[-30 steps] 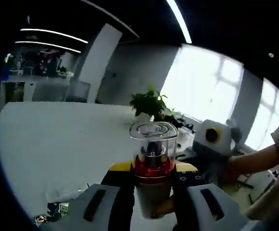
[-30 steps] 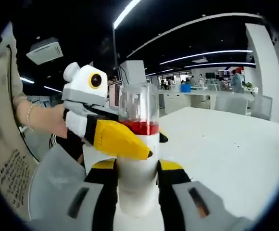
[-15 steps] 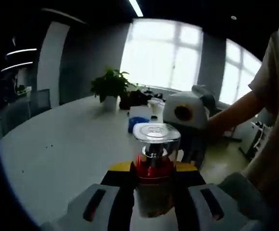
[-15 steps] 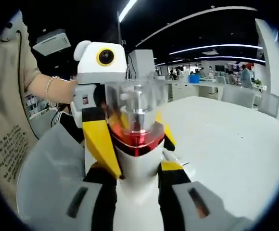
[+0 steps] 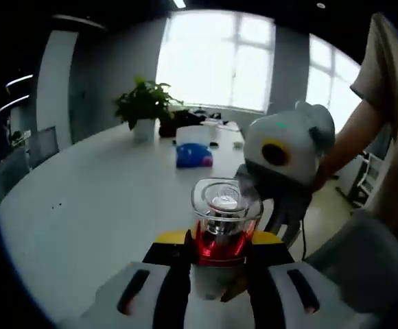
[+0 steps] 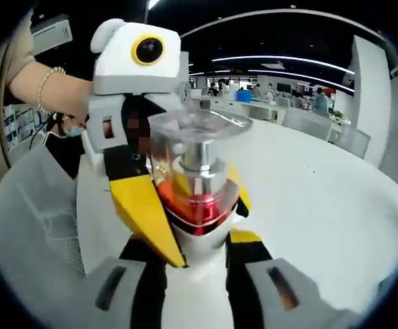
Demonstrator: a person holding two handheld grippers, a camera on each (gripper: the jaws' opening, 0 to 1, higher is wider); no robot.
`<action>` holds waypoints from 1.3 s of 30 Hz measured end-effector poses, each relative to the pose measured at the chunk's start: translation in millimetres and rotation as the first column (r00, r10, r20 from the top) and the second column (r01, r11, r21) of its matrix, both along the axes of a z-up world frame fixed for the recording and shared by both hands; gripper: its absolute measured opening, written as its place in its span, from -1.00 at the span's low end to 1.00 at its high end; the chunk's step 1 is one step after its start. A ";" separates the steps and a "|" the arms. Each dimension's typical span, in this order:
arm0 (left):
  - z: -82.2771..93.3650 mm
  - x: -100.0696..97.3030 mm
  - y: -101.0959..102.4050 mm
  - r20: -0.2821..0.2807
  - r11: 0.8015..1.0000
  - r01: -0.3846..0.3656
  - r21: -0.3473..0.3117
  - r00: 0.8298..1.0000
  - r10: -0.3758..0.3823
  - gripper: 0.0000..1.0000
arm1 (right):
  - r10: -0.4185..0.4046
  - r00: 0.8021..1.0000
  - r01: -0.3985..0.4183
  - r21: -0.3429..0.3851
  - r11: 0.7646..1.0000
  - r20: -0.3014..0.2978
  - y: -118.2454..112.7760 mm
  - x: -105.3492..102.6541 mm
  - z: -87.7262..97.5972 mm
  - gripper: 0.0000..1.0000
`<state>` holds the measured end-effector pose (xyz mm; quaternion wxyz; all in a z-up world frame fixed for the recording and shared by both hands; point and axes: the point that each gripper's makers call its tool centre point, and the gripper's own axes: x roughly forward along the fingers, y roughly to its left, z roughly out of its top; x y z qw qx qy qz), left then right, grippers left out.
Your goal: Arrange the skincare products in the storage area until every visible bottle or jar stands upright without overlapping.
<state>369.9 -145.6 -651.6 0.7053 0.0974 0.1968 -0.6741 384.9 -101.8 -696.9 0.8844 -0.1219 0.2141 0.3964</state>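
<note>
At the bottom centre of both views, one pump bottle is seen pinched from two sides at once. The left gripper is pressed against its white body just under the red collar, and in the right gripper view the right gripper is closed lower on the same white body, with the left gripper's yellow-tipped jaws crossing in from the upper left. The double hold is judged to serve a handover or a turning of the bottle to upright while it is carried above the white table, well apart from any storage area.

Under the bottle's clear cap a metal pump head is visible; whether the white body holds any product cannot be told.

In the upper middle of the left gripper view, a potted plant and a blue item are set on the far table.
</note>
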 end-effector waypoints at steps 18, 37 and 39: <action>-14.5 43.5 -4.0 -0.050 0.998 -0.069 -0.006 0.996 0.068 -0.40 | -0.095 0.995 0.095 -0.028 0.995 0.027 -8.9 42.5 -16.9 -0.35; -15.3 65.9 -5.0 -0.062 0.996 -0.083 -0.015 0.995 0.082 -0.39 | -0.089 0.996 0.090 -0.017 0.996 0.017 -8.0 63.9 -16.9 -0.34; -15.7 66.1 -5.1 -0.064 0.996 -0.085 -0.014 0.994 0.084 -0.38 | -0.095 0.995 0.095 -0.014 0.995 0.016 -8.2 64.0 -16.8 -0.33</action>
